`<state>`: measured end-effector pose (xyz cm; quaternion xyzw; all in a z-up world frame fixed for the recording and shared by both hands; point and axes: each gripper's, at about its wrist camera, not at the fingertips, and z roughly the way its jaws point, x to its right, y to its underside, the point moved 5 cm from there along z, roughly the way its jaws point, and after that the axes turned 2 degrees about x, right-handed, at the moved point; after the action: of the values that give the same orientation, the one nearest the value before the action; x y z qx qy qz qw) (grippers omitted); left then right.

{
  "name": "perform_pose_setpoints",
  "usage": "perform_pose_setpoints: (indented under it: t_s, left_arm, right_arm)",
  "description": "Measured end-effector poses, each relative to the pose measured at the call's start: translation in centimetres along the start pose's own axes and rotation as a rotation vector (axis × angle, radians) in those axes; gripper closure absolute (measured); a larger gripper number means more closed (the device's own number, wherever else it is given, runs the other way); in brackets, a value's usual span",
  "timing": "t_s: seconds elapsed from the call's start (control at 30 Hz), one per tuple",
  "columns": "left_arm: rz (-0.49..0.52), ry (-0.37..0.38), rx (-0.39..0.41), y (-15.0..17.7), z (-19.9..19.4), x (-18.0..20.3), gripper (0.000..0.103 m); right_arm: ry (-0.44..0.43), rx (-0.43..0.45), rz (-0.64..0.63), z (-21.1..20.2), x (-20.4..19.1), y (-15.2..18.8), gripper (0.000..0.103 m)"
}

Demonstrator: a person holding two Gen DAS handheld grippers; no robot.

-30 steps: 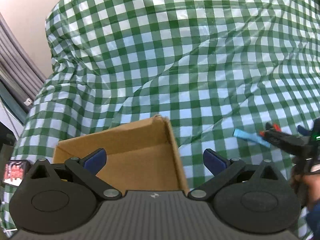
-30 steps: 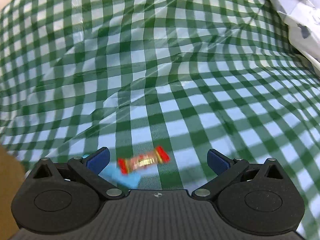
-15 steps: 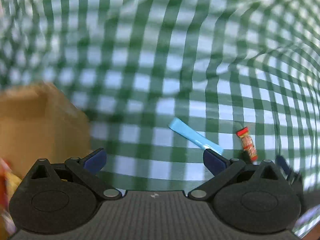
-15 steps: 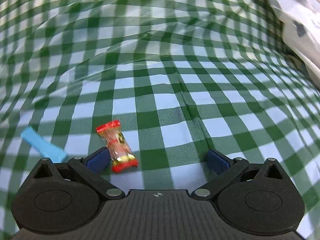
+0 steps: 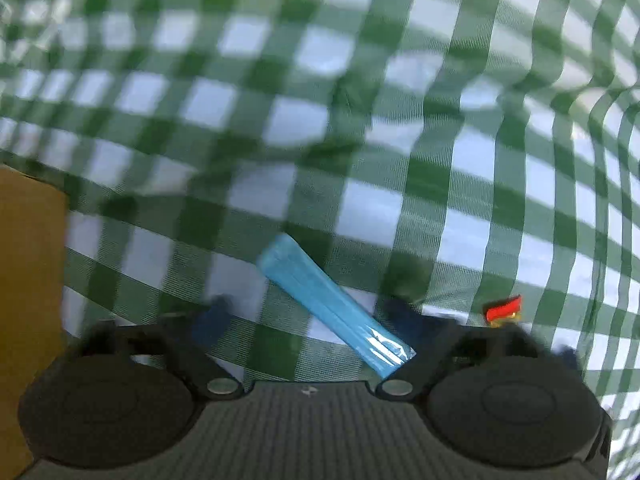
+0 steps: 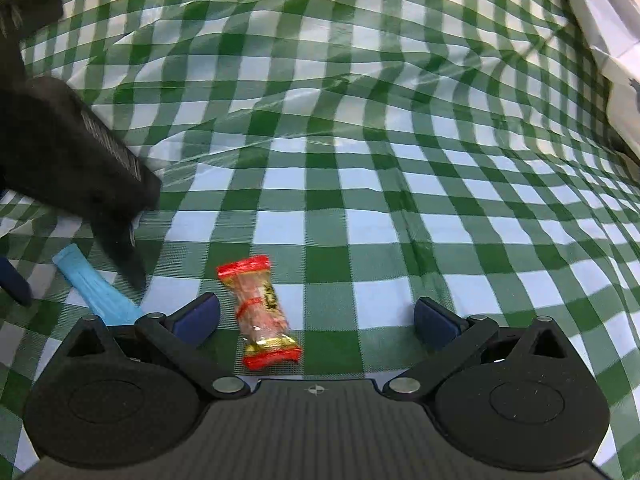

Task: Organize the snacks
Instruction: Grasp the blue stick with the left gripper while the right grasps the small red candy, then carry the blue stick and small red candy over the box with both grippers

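On the checked cloth (image 6: 360, 208) | blue stick (image 5: 334, 304) lies diagonal between closing left gripper (image 5: 308, 318) | candy (image 6: 260, 318) lengthwise between narrowing right gripper (image 6: 316, 318), neither gripped.

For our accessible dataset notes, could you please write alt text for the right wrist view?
A red-ended clear-wrapped candy lies on a green-and-white checked cloth between the open right tongs, untouched by either finger. At left, the left tongs straddle a light blue packet, not gripping it.
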<state>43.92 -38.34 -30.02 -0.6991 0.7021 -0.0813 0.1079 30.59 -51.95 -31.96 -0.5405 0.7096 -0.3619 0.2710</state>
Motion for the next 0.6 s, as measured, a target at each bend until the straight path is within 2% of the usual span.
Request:
perform_pose_setpoints:
  t_s: [0.03,0.07,0.1,0.23,0.37,0.5,0.6]
  left_arm:
    - [0.026,0.011,0.017,0.2,-0.6,0.0,0.086]
    - [0.044,0.020,0.012,0.4,-0.9,-0.2,0.088]
    - [0.049,0.029,-0.006,0.8,-1.0,-0.5,0.088]
    - [0.082,0.025,0.007,2.4,-2.2,-2.4,0.088]
    - [0.135,0.056,0.053,4.4,-5.6,-4.1,0.088]
    - [0.168,0.107,0.084,6.9,-9.5,-5.7,0.088]
    - [0.212,0.121,0.139,8.9,-12.9,-6.8,0.088]
  right_arm:
    - [-0.030,0.013,-0.017,-0.1,-0.3,-0.2,0.029]
    - [-0.061,0.024,-0.039,-0.5,-0.7,-0.2,0.062]
    - [-0.085,0.016,-0.054,-1.0,-1.1,0.0,0.080]
    - [-0.068,0.006,-0.051,-2.3,-1.7,0.6,0.083]
    - [-0.052,-0.020,0.046,-4.5,-1.1,0.3,0.084]
    - [-0.034,-0.003,0.142,-9.7,-0.7,0.5,0.084]
    - [-0.019,0.011,0.142,-14.0,-1.2,1.3,0.084]
